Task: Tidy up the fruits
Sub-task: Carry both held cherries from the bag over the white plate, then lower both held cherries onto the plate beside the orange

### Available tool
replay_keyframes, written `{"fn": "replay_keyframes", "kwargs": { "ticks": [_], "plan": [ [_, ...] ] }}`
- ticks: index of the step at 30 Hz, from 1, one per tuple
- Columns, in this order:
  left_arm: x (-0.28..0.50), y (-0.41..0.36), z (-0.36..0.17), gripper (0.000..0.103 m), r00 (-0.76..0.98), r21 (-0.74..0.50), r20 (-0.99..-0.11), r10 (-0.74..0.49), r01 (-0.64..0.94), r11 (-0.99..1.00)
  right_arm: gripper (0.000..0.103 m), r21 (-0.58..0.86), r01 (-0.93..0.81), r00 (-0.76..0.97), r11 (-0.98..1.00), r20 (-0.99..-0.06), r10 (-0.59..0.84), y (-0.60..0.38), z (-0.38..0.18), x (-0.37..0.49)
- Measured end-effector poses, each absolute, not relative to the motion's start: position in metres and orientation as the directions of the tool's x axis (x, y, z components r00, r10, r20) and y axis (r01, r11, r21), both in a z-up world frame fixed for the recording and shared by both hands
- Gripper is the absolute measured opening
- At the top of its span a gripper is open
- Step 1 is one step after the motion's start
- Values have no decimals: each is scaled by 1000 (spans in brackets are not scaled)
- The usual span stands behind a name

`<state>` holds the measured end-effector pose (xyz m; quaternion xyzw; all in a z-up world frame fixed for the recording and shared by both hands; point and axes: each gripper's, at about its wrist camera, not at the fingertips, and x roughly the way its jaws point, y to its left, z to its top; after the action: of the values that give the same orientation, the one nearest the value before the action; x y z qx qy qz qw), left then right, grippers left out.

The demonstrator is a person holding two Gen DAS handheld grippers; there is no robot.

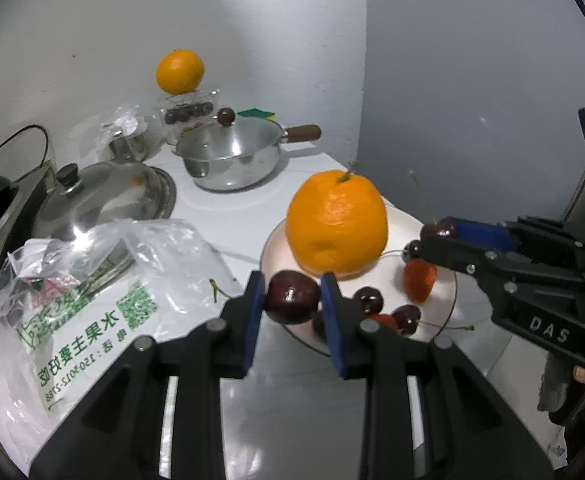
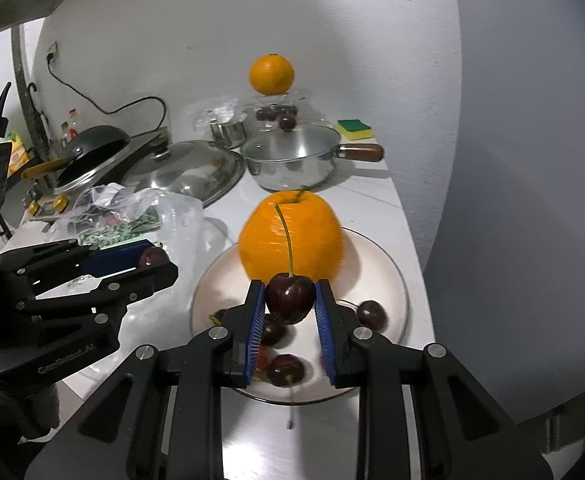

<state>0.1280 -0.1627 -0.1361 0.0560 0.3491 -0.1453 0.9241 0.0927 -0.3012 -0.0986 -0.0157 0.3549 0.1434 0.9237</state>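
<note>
Item: my left gripper (image 1: 292, 300). Its jaws were clamped on a dark cherry (image 1: 292, 298), held crosswise between the blue pads (image 1: 252, 312) at their tips, over the near rim of the plate (image 1: 444, 312). No stem showed on this one.

Item: my right gripper (image 2: 290, 304). Its jaws were closed on a second cherry (image 2: 290, 298), seated between the pad tips, stem (image 2: 286, 236) standing straight up across the face of the orange (image 2: 292, 236). It hung above the plate's middle.

Item: plate, pale, on the white counter (image 1: 232, 224). On it: the large orange toward the far side; loose cherries (image 2: 286, 370) on the near part; one strawberry (image 1: 419, 280) to the right in the left view.

Item: plastic bag (image 1: 92, 300) with green print, left of the plate, touching or just beside it; I could not tell which.

Item: steel pan (image 1: 232, 156) with wooden handle, well behind the plate. A steel lid (image 1: 104, 196) lay to its left.

Item: far orange (image 1: 179, 71), perched on a clear container (image 1: 188, 110) of cherries, by the wall.

Item: sponge (image 2: 354, 128), right of that container.
</note>
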Motion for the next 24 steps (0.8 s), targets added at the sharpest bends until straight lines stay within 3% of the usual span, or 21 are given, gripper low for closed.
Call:
{"fn": "replay_keyframes", "kwargs": {
  "ticks": [24],
  "plan": [
    [156, -192, -164, 30, 651, -7, -717, -247, 347, 938, 27, 118, -252, 661, 960, -704, 260, -327, -129, 107]
  ]
}}
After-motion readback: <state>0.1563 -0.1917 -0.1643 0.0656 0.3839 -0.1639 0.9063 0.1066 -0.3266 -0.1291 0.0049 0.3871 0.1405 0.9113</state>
